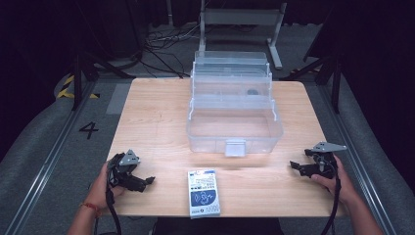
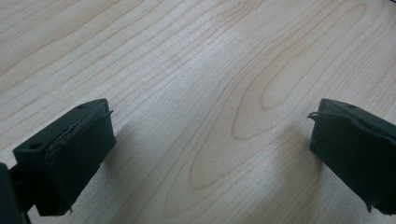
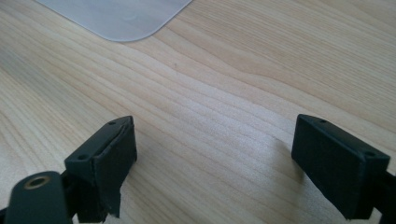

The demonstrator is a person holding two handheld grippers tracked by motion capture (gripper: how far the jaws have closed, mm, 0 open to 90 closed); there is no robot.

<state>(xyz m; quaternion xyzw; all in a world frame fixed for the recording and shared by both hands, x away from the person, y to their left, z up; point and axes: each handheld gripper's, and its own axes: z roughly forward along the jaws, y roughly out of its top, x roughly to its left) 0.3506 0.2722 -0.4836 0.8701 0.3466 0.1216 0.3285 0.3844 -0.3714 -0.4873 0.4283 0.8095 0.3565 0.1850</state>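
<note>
A clear plastic box [image 1: 234, 128] with its tiered lid folded back stands at the middle of the wooden table [image 1: 156, 122]. A small dark thing lies in one of its upper trays. A blue and white packet [image 1: 203, 193] lies flat near the front edge. My left gripper [image 1: 144, 182] rests low at the front left, open, with bare wood between its pads [image 2: 74, 156]. My right gripper [image 1: 296, 167] sits at the front right, also open over bare wood, its pads [image 3: 109, 161] wide apart. A corner of the clear box [image 3: 116, 18] lies ahead of it.
The table's front edge runs just behind both hands. Dark stands and cables crowd the floor beyond the far edge, with a metal frame [image 1: 240, 19] behind the box. Grey floor with a painted number lies to the left.
</note>
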